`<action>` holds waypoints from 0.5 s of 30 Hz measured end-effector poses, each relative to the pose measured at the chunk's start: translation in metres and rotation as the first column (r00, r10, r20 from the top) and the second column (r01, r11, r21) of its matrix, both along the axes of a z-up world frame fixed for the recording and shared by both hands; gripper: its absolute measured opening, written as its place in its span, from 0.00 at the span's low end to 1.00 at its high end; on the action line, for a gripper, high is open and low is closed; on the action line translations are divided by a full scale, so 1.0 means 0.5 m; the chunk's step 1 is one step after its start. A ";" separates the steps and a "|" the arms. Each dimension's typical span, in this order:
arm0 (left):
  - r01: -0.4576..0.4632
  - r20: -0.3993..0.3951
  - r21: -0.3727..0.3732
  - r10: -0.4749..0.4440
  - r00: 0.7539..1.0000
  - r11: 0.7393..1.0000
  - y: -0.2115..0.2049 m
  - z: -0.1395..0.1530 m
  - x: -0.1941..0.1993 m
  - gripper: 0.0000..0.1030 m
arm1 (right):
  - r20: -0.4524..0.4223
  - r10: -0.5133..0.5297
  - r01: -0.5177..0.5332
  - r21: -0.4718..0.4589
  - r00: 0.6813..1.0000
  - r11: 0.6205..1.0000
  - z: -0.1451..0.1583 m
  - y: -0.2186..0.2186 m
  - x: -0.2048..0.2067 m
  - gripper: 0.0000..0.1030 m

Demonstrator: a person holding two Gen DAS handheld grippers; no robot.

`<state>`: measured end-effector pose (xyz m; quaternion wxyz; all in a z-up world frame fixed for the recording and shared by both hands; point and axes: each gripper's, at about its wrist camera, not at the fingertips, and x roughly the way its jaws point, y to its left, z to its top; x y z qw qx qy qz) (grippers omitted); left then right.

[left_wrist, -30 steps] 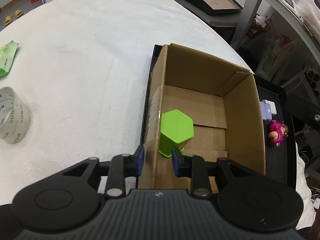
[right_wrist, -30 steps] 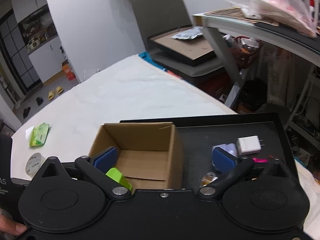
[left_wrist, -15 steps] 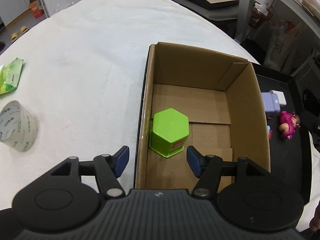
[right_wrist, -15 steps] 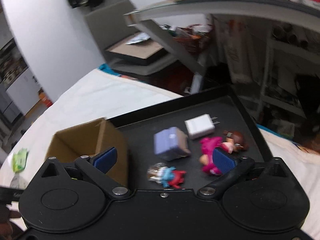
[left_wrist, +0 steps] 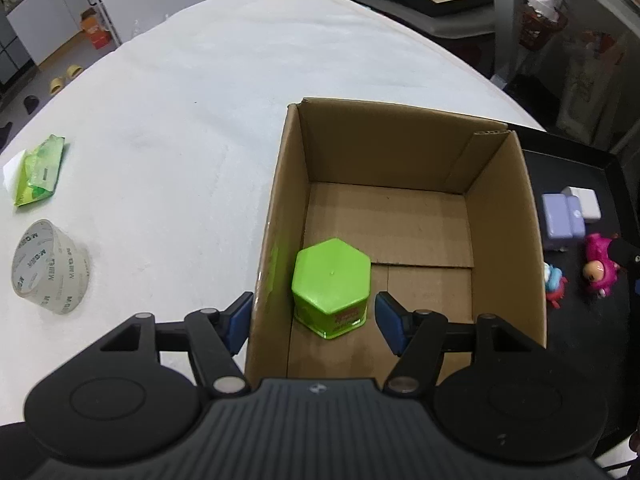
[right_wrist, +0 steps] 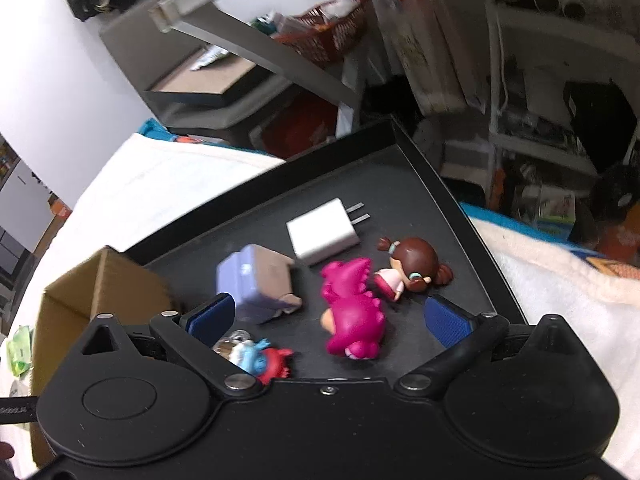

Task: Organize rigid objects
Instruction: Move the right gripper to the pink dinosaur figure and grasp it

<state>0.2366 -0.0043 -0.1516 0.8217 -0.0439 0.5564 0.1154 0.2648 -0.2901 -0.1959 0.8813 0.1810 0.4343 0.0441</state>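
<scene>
Hovering above the open brown cardboard box (left_wrist: 404, 216), the left gripper (left_wrist: 314, 320) has its blue-padded tongs spread wide and empty, one finger outside the box's left wall, the other over its floor. The bright green hexagonal plastic jar (left_wrist: 331, 286) stands upright on the box floor by the left wall, at 12 o'clock from the gripper and clear of both pads. On the white cloth-covered table (left_wrist: 200, 120), a roll of clear packing tape (left_wrist: 50, 266) lies at 9 o'clock from the box, with a green tissue packet (left_wrist: 40, 170) beyond it at about 10 o'clock.

The right gripper (right_wrist: 330, 314) is likewise spread and holds nothing, poised over the black rectangular tray (right_wrist: 420, 184). Between its pads lies the magenta dinosaur figurine (right_wrist: 354, 308). A lavender plastic block (right_wrist: 256, 278) sits at 11 o'clock from it, a white wall charger (right_wrist: 324, 230) at 12, a brown-haired doll figurine (right_wrist: 408, 264) at 1 to 2 o'clock, and a small blue-and-red figurine (right_wrist: 260, 358) at 8 o'clock.
</scene>
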 end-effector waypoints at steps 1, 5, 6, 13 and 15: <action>-0.001 -0.006 0.011 0.001 1.000 1.000 -0.004 -0.002 0.003 0.63 | -0.009 -0.001 0.001 -0.003 1.000 1.000 -0.007 0.000 0.005 0.98; -0.009 -0.022 0.045 0.010 1.000 0.999 -0.012 -0.009 0.011 0.64 | -0.043 0.014 -0.015 -0.017 0.999 1.000 -0.037 0.002 0.023 0.70; -0.012 -0.023 0.052 0.014 1.000 0.999 -0.013 -0.009 0.012 0.64 | -0.057 0.026 -0.027 -0.019 0.998 0.999 -0.045 0.004 0.027 0.51; 0.003 -0.037 0.096 0.001 0.999 0.995 -0.032 -0.005 0.020 0.64 | -0.042 0.031 -0.031 0.000 0.999 1.000 -0.044 -0.003 0.023 0.38; 0.003 -0.038 0.101 0.001 0.999 0.995 -0.034 -0.004 0.021 0.64 | -0.024 0.031 -0.031 0.002 0.999 1.000 -0.036 -0.005 0.019 0.38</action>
